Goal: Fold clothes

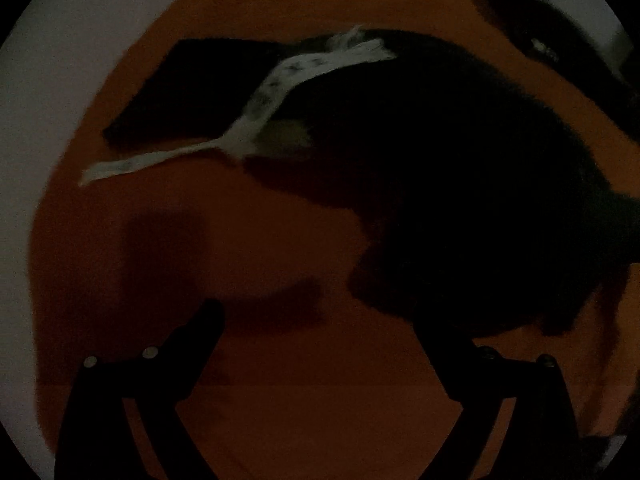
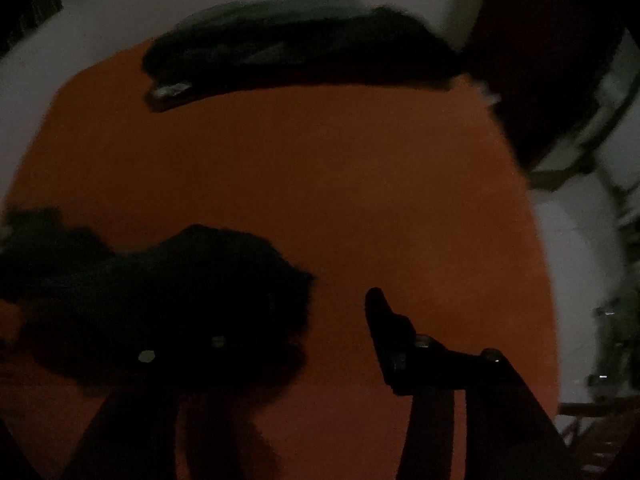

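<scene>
A: Left gripper (image 1: 320,320), how far open?

B: Stood wide open, with nothing held between the fingers. Hovered low over the orange table (image 1: 280,400). Right fingertip merged in the dark with the near edge of the black garment (image 1: 460,184); could not tell whether touching.

A: And the right gripper (image 2: 320,304)?

B: Looked open too. Right finger (image 2: 378,308) showed plainly above bare table (image 2: 360,184). Left finger lost behind the same black garment (image 2: 180,292), bunched up on the near left. Saw no cloth pinched between the fingers.

A: Where did the garment lie?

B: Spread across the middle and right of the table in the left view, one flat squared part reaching far left. Had a white band (image 1: 280,76) trailing across it and off its left edge onto the table.

A: Anything else on the table?

B: A second dark pile (image 2: 300,48) at the far edge, well apart from the right gripper. Seen also at the far right in the left view (image 1: 528,20).

A: Room to move?

B: Plenty of bare orange surface between the bunched garment and the far pile, and to the right up to the table's curved edge. Pale floor (image 2: 580,248) beyond that edge.

A: Pose of the grippers?

B: Both tilted downward toward the table, pointing away toward the far side. Very dim; no hand or sleeve made out.
</scene>
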Motion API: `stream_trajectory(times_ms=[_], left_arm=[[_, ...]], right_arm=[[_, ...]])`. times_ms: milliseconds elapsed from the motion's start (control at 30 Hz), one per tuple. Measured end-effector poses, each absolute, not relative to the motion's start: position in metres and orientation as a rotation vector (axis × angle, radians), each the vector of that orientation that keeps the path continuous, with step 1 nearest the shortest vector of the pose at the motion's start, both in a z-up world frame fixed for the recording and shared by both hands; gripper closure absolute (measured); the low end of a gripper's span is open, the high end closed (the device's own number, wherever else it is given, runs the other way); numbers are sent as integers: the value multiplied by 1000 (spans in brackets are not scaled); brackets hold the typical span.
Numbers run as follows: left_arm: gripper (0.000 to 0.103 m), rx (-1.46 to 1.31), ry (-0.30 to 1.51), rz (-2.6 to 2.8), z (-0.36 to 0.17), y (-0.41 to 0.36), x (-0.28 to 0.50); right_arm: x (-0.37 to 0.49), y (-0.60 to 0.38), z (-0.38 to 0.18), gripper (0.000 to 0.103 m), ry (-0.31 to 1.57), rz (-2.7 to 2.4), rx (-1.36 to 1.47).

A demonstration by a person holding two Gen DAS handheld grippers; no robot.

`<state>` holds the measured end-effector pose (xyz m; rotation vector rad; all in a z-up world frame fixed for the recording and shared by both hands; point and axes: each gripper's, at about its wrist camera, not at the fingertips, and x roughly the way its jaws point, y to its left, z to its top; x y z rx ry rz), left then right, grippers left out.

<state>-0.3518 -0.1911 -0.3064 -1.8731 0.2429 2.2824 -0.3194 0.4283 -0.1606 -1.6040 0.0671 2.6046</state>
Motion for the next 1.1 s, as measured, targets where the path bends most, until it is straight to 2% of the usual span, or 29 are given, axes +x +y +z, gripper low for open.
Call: stream_trajectory(times_ms=[67,233,300,433,567,633,667,700,767,800,833,867,900,1000,1100], left_arm=[[7,-1904,50,2247,-320,-200,-353],[7,-1945,-418,2122,-356,-221,-356],[7,-1969,-508,2094,-373,-227,-359],[7,-1995,-512,2048,-402,-230,-367],[8,-1943,-464,2039,-419,-231,-376],[9,-1892,-466,2063,-421,-237,-377],[19,-1859,-465,2076,-421,-240,-376],[43,-1841,-462,2097,-420,-243,-375],[60,-1823,-467,2124,-421,-249,-374],[63,-1820,-481,2129,-422,-253,-375],[64,-1807,-534,2118,-423,-260,-377],[66,-1807,-570,2104,-424,-265,-378],[67,-1808,-611,2091,-425,-271,-380],[69,-1794,-703,2060,-421,-286,-380],[69,-1755,-718,2034,-408,-300,-372]], right_arm=[[-314,428,-160,39,95,2652,-1579],[-303,399,-167,35,87,2776,-1649],[-301,380,-170,32,48,2834,-1685],[-294,324,-175,31,-109,2939,-1626],[-281,255,-185,22,-240,3037,-1593],[-266,215,-196,22,-320,3106,-1632],[-259,194,-203,22,-380,3131,-1658],[-254,175,-211,22,-450,3138,-1665],[-246,145,-227,22,-561,3145,-1647],[-243,133,-237,22,-631,3133,-1645],[-243,124,-248,28,-713,3102,-1656],[-242,115,-258,67,-793,3068,-1667],[-243,114,-263,88,-817,3047,-1670],[-250,145,-248,93,-621,3050,-1639],[-252,196,-204,93,-409,3090,-1486]])
